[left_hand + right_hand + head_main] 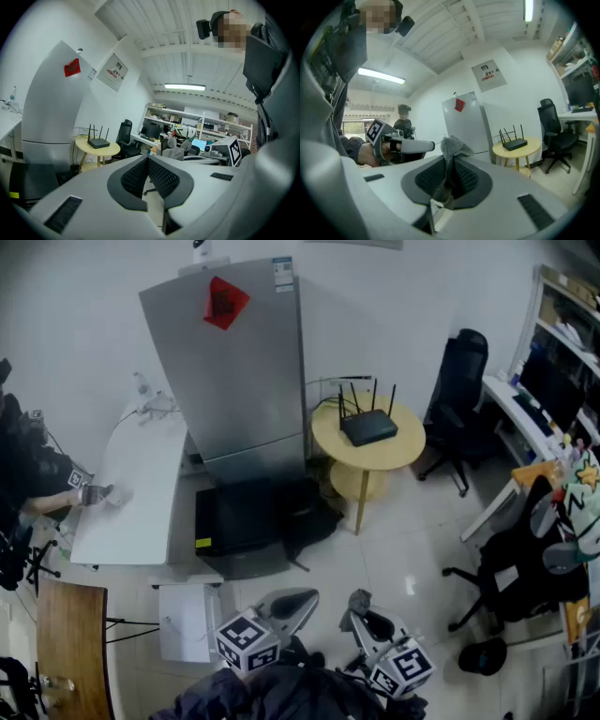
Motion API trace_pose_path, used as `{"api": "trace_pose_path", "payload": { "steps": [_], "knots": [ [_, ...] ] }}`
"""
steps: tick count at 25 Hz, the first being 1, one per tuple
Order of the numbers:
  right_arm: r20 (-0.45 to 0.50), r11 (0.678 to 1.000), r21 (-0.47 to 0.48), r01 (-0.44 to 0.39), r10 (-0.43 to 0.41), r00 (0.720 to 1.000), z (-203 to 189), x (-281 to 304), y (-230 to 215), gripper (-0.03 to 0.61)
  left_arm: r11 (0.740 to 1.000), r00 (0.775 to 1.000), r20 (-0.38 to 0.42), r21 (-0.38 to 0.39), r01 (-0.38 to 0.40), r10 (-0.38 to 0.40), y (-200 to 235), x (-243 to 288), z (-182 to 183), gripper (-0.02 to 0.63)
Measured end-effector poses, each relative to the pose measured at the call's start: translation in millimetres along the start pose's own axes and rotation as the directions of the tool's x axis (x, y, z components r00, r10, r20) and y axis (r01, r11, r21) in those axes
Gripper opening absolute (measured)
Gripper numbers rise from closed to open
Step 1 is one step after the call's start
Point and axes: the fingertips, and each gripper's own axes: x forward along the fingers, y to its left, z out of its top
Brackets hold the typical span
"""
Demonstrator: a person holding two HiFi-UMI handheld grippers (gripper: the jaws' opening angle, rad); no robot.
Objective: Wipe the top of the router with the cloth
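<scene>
On the round table (405, 448), one router (368, 428)

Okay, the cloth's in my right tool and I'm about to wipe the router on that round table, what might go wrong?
The router's antennas stand upright at its back, so a wide sweep may knock them. Only a small tuft of cloth pokes past the right tool, so its hard tips might scrape the router's top.

Head view looks steeply down from afar; both gripper views face level toward the distant router (368, 428), shared by all.
</scene>
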Motion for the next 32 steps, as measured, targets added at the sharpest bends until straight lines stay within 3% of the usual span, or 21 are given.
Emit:
{"api": "trace_pose_path", "payload": {
  "steps": [8,14,20,25,32],
  "knots": [
    [-0.011,1.0,0.015,0.007,-0.007,1.0,5,35,-44,0.069,1.0,1.0,-0.004,-0.002,0.029,-0.029,28,42,11,-0.006],
    [-0.04,1.0,0.005,0.024,-0.024,0.999,13,94,-100,0.069,0.999,0.999,-0.011,0.012,0.044,-0.044,86,92,27,-0.007],
    [-0.079,0.998,-0.033,0.05,-0.052,0.995,32,189,-192,0.071,0.997,0.997,-0.022,0.03,0.074,-0.073,184,179,54,-0.006],
    [-0.099,0.999,0.012,0.042,-0.041,0.994,72,287,-283,0.071,0.992,0.997,-0.06,0.119,0.048,-0.041,284,266,105,-0.007],
    [-0.153,0.99,0.074,0.116,-0.104,0.983,107,414,-394,0.071,0.994,0.996,-0.079,0.088,0.057,-0.05,394,345,163,-0.007]
  ]
}}
